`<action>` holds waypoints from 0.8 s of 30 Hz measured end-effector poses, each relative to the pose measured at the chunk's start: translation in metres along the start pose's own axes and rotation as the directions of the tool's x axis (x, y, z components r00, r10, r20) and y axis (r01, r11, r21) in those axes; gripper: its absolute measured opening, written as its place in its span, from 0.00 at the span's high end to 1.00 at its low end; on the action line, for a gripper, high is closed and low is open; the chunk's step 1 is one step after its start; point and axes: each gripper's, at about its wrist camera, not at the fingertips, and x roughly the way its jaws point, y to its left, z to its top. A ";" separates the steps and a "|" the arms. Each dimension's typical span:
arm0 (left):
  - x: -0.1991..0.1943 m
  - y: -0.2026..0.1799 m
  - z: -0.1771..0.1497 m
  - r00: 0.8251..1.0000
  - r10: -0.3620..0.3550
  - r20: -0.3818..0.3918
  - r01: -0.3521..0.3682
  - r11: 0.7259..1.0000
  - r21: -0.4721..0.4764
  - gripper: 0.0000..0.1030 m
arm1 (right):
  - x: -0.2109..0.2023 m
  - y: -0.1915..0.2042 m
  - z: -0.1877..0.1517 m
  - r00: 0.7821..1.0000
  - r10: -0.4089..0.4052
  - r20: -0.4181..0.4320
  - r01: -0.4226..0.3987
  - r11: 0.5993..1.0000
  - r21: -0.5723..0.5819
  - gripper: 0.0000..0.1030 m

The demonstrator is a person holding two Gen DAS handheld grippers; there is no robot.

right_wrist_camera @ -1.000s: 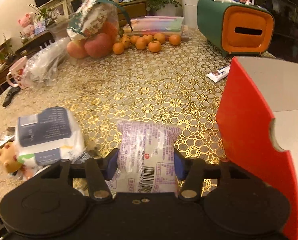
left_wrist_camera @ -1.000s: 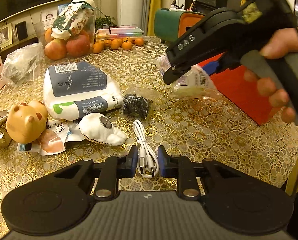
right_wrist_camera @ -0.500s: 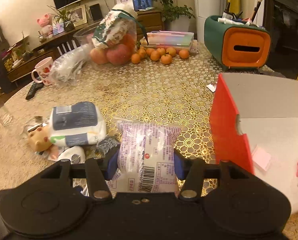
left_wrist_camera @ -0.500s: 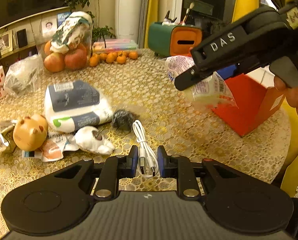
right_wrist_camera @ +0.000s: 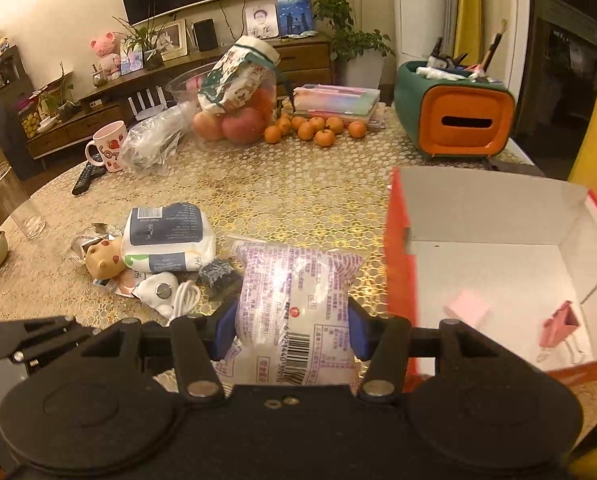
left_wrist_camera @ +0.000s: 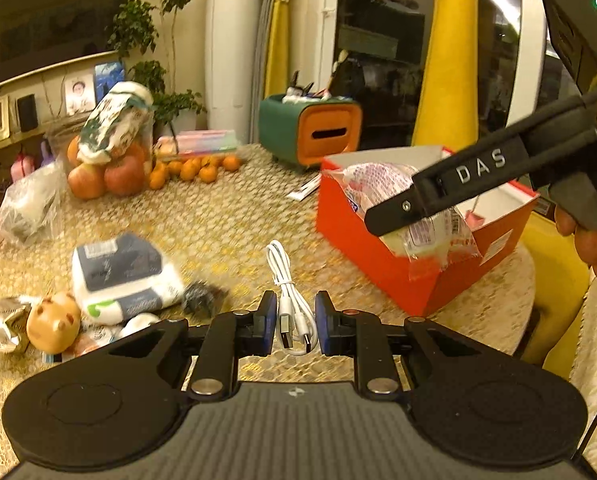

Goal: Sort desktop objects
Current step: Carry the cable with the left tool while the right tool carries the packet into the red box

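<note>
1. the right claw (right_wrist_camera: 290,330) was clamped on the snack bag (right_wrist_camera: 294,300), beside the red box (right_wrist_camera: 398,280); best cleared its wall before letting go.
2. the left claw (left_wrist_camera: 296,326) pinched the white cable (left_wrist_camera: 288,300), held above the table (left_wrist_camera: 226,224).

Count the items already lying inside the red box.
2: a pink sticky-note pad toward the left of the red box floor, and a pink binder clip to its right. The nearest part of the floor is hidden, so more may lie there.
</note>
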 end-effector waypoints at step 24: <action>0.029 -0.098 0.057 0.991 -0.126 0.044 0.117 0.980 0.161 0.81 | -0.064 -0.113 -0.021 0.989 -0.136 0.061 0.130 0.987 0.094 0.48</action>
